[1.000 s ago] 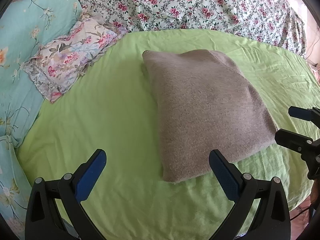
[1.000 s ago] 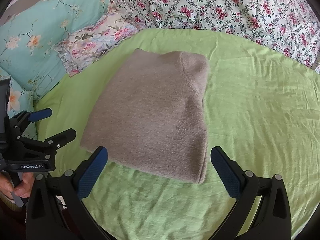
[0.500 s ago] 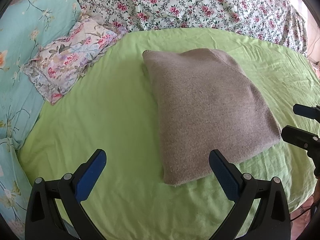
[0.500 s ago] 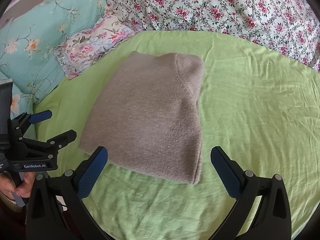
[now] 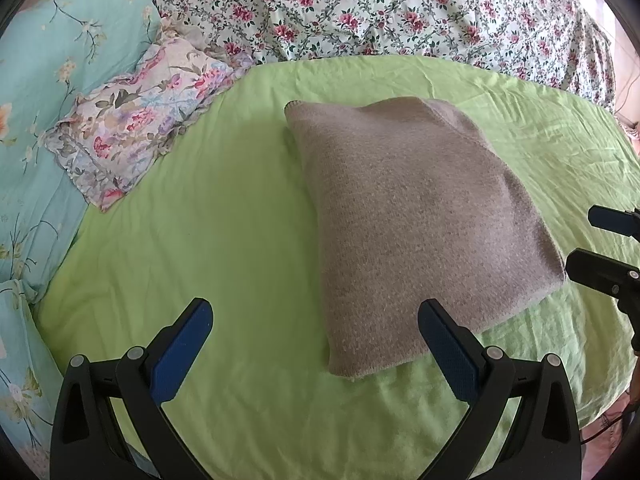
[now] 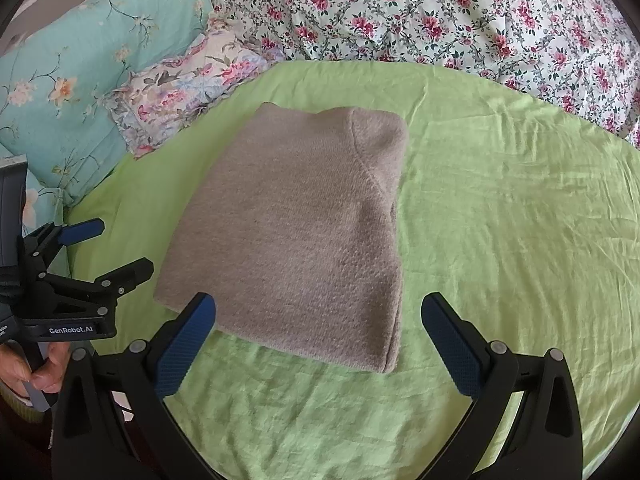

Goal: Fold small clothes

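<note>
A grey-brown knitted garment (image 5: 412, 220) lies folded into a thick rectangle on the green sheet (image 5: 224, 216); the same garment (image 6: 296, 232) fills the middle of the right wrist view. My left gripper (image 5: 316, 344) hangs open above the sheet, just short of the garment's near left corner, holding nothing. My right gripper (image 6: 320, 332) is open too, above the garment's near edge, empty. From the left wrist view the right gripper (image 5: 600, 244) shows at the right edge beside the garment. The left gripper (image 6: 96, 248) appears at the left, gripped by a hand (image 6: 36, 368).
A flowered pillow (image 5: 136, 120) and a turquoise quilt (image 5: 44, 80) lie left of the sheet. A floral bedspread (image 5: 380, 12) runs along the far side. The green sheet (image 6: 520, 240) stretches bare to the garment's right, with its front edge close below the grippers.
Both grippers have drawn back slightly from the garment; it sits a little farther away in each view. The garment itself has not moved, and both grippers stay open.
</note>
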The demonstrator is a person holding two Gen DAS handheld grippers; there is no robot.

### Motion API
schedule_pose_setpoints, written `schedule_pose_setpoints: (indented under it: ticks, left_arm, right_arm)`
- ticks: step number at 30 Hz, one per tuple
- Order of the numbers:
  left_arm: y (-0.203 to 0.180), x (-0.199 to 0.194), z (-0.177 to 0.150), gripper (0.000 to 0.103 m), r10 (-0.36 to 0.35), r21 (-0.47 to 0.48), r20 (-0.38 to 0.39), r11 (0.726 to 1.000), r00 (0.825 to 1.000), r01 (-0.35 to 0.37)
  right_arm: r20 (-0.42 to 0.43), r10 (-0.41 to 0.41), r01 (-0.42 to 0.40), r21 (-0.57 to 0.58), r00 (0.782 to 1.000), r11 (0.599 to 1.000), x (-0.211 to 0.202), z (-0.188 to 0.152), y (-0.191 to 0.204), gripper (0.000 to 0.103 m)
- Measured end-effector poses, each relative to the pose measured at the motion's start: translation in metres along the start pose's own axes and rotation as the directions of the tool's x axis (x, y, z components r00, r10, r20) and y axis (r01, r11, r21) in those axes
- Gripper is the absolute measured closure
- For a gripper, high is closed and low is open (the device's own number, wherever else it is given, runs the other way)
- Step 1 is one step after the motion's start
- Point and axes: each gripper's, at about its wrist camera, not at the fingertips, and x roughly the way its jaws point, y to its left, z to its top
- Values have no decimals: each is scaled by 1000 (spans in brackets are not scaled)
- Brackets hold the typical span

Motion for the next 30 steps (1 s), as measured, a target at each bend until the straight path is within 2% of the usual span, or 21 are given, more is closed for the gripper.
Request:
schedule_pose_setpoints:
  ticks: [20,30]
  left_arm:
    - [-4,8,21,0,48,15,29,999,998,-49]
    - [4,11,25,0,66,-16,24,998,998,-66]
  right_arm:
    - [1,-12,12,-8,1000,1000,10,22,-7,0]
    - [-8,-17,17,-2,1000,1000,15,25,-8,0]
